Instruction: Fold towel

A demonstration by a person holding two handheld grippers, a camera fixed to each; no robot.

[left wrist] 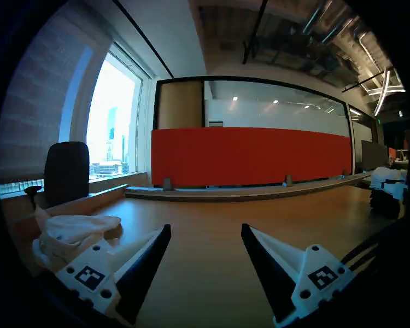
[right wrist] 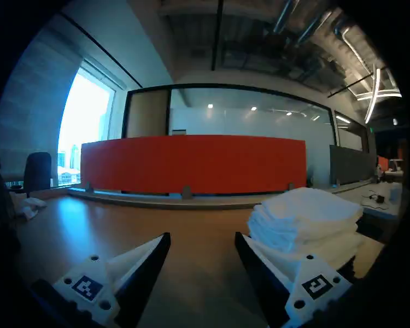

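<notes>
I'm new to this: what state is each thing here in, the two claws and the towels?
Left gripper: open, nothing between its fingers.
Right gripper: open, nothing between its fingers.
Loose towel: crumpled, unfolded, lying on the table.
Towel stack: folded, piled neatly.

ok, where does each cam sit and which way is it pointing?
Left gripper view: on the left gripper, low over the wooden table, facing the red partition; its own two open fingers show at the bottom, a crumpled towel beside one.
Right gripper view: on the right gripper, equally low, facing that partition; its open fingers show, a stack of folded towels beside one.
Shared: table, partition, window.
</notes>
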